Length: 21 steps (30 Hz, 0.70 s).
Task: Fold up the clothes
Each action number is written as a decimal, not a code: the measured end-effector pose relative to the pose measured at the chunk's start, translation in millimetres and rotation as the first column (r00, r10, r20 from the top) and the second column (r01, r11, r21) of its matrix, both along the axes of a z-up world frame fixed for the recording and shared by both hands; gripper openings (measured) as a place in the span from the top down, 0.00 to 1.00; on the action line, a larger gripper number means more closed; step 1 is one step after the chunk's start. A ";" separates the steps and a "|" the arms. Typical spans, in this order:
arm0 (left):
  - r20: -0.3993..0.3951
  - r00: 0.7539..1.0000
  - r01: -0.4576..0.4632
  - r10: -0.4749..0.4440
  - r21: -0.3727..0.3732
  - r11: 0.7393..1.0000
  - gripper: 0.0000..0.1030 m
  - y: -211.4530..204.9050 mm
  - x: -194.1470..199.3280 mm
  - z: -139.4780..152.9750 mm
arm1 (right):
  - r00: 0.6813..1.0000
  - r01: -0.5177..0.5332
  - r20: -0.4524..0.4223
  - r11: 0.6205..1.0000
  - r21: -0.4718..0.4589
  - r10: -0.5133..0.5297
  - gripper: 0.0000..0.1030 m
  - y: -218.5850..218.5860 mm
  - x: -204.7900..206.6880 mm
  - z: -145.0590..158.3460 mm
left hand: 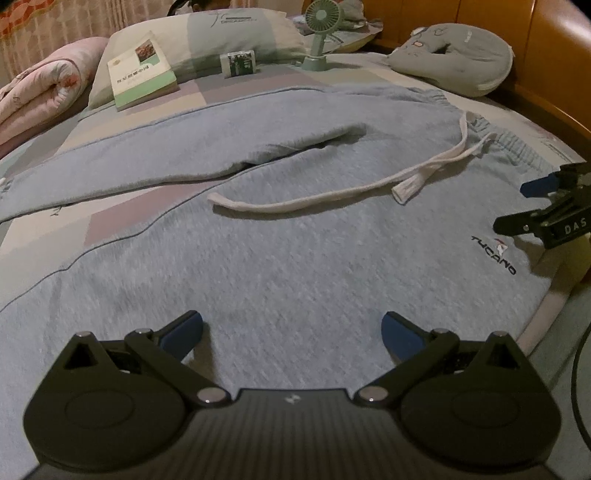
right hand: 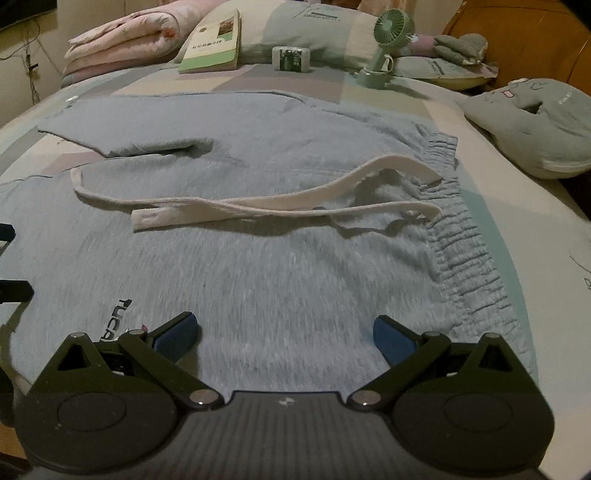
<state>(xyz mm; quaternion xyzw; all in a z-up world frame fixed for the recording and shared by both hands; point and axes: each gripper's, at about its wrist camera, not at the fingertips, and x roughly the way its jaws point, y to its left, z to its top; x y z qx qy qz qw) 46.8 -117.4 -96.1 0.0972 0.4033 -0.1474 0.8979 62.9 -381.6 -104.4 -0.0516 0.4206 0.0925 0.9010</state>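
While the light blue trousers [left hand: 295,266] are spread flat over the bed [left hand: 155,206], they are seen directly under and ahead of both tools. A white drawstring [right hand: 258,206] is laid loose across the fabric beyond the right gripper [right hand: 286,334], and the elastic waistband [right hand: 469,258] is found to that gripper's right. A dark printed logo [left hand: 495,254] is placed ahead and to the right of the left gripper [left hand: 291,330]. Both grippers are held spread wide just above the cloth, with nothing caught between the blue pads [left hand: 184,332]. Farther ahead, a book [left hand: 142,74] is propped against a pillow [left hand: 236,40], with a small box [left hand: 239,63] and a green fan [left hand: 320,33] beside it. A pink quilt [left hand: 44,88] is folded far left, a grey cushion [left hand: 454,55] far right.
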 end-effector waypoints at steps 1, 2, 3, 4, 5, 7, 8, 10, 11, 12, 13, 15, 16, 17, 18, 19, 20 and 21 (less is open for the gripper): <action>0.002 1.000 -0.001 0.001 0.002 1.000 0.01 -0.6 0.0 0.8 | 1.000 0.001 -0.012 1.000 -0.001 -0.001 0.00 0.6 2.3 1.6; 0.005 1.000 -0.002 0.002 0.005 1.000 0.01 -1.3 0.2 1.8 | 1.000 0.007 -0.021 1.000 0.006 -0.007 0.00 0.1 4.1 4.3; 0.009 1.000 -0.003 0.003 0.009 1.000 0.01 -2.2 0.5 2.9 | 1.000 0.012 -0.020 1.000 0.021 -0.012 0.00 -0.2 4.7 7.6; 0.013 1.000 -0.004 0.004 0.012 1.000 0.01 -3.0 0.9 4.1 | 1.000 0.014 -0.009 0.999 0.038 -0.013 0.00 0.2 4.3 10.8; 0.020 1.000 -0.004 0.003 0.016 1.000 0.01 -3.7 1.1 5.6 | 1.000 0.010 0.007 0.998 0.061 -0.011 0.00 0.4 4.3 15.2; 0.038 0.999 -0.003 0.002 0.026 1.000 0.01 -4.5 1.6 9.5 | 0.999 -0.023 0.033 0.992 0.122 0.019 0.00 2.4 7.3 24.8; 0.046 0.999 -0.005 0.004 0.029 1.000 0.01 -3.9 2.1 11.7 | 0.998 -0.042 0.042 0.988 0.148 0.037 0.00 4.2 9.8 28.5; 0.062 0.998 -0.013 0.011 0.034 0.999 0.01 -1.9 3.4 16.2 | 0.994 -0.098 0.060 0.977 0.190 0.088 0.00 12.0 18.5 35.4; 0.071 0.997 -0.023 0.020 0.035 0.999 0.01 0.6 4.2 18.4 | 0.990 -0.134 0.069 0.969 0.206 0.122 0.00 18.2 24.1 38.3; 0.079 0.996 -0.035 0.032 0.037 0.999 0.01 3.6 5.2 20.4 | 0.985 -0.169 0.078 0.962 0.215 0.156 0.00 25.5 30.2 40.4; 0.086 0.995 -0.051 0.047 0.041 0.998 0.01 7.4 6.4 22.1 | 0.979 -0.200 0.085 0.955 0.218 0.185 0.00 32.5 36.0 41.8; 0.096 0.993 -0.077 0.072 0.045 0.996 0.01 14.9 8.2 25.2 | 0.966 -0.257 0.081 0.938 0.232 0.245 0.00 49.9 50.4 41.8; 0.100 0.991 -0.090 0.085 0.044 0.995 0.01 19.6 8.8 27.0 | 0.960 -0.281 0.069 0.927 0.248 0.272 0.00 58.9 57.2 40.3; 0.104 0.990 -0.104 0.100 0.039 0.994 0.01 25.5 9.2 29.0 | 0.952 -0.304 0.058 0.915 0.265 0.300 0.00 67.9 63.9 38.7; 0.107 0.988 -0.119 0.114 0.033 0.992 0.01 31.6 9.5 31.0 | 0.944 -0.327 0.048 0.902 0.282 0.327 0.00 76.9 70.7 37.2; 0.108 0.986 -0.134 0.130 0.027 0.991 0.01 37.5 9.9 32.9 | 0.934 -0.349 0.035 0.888 0.299 0.356 0.00 86.4 76.4 35.8; 0.106 0.984 -0.149 0.146 0.020 0.989 0.01 43.3 10.5 34.6 | 0.923 -0.372 0.023 0.873 0.314 0.385 0.00 96.9 81.3 34.0; 0.100 0.982 -0.162 0.160 0.011 0.987 0.01 49.3 11.5 36.0 | 0.912 -0.392 0.015 0.860 0.328 0.410 0.00 107.0 85.4 32.4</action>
